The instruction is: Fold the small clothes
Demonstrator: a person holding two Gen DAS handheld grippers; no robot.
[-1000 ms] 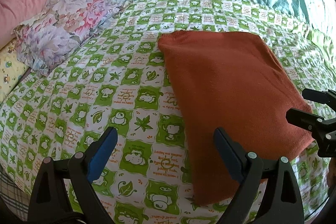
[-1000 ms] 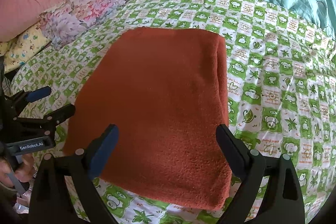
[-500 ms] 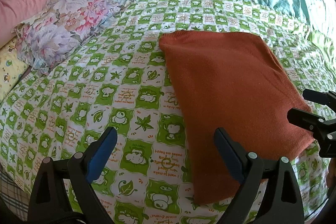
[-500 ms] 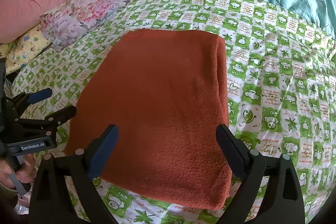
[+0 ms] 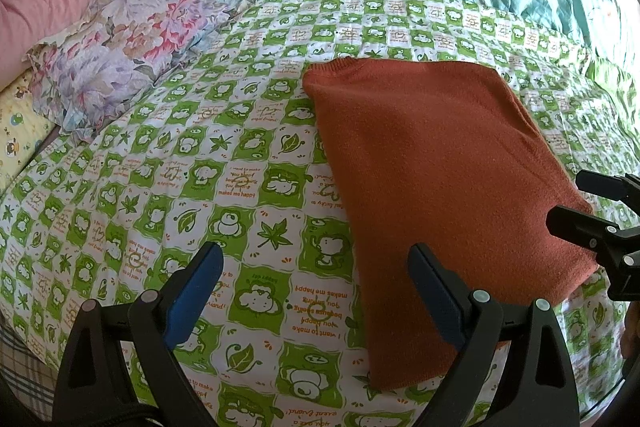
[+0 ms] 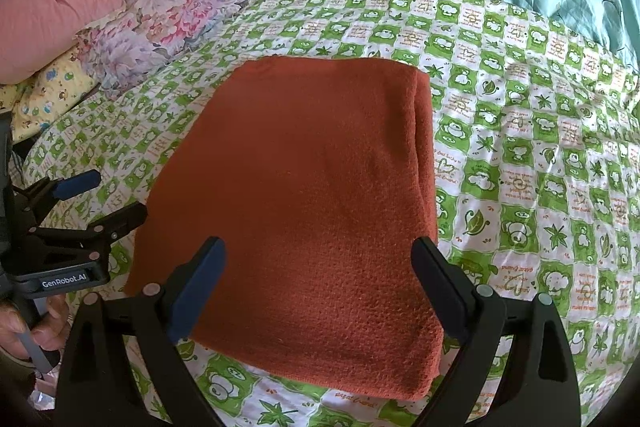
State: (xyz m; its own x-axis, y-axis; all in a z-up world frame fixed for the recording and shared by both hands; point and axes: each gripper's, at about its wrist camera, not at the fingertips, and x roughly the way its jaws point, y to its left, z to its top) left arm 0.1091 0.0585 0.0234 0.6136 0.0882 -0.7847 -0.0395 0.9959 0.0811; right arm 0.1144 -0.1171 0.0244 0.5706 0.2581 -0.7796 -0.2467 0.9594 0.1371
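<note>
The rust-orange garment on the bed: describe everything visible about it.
The rust-orange garment is a knit, fleecy-looking piece folded into a neat, roughly rectangular stack lying flat on the green-and-white checked sheet. Layered folded edges show along its right side in the right wrist view, and a ribbed hem at its far corner in the left wrist view. Neither the open left gripper nor the open right gripper grips it.

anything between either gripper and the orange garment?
Nothing visible. The orange garment lies folded on the green checked sheet; the right gripper hovers open over its near edge, and the left gripper is open beside its left edge.
</note>
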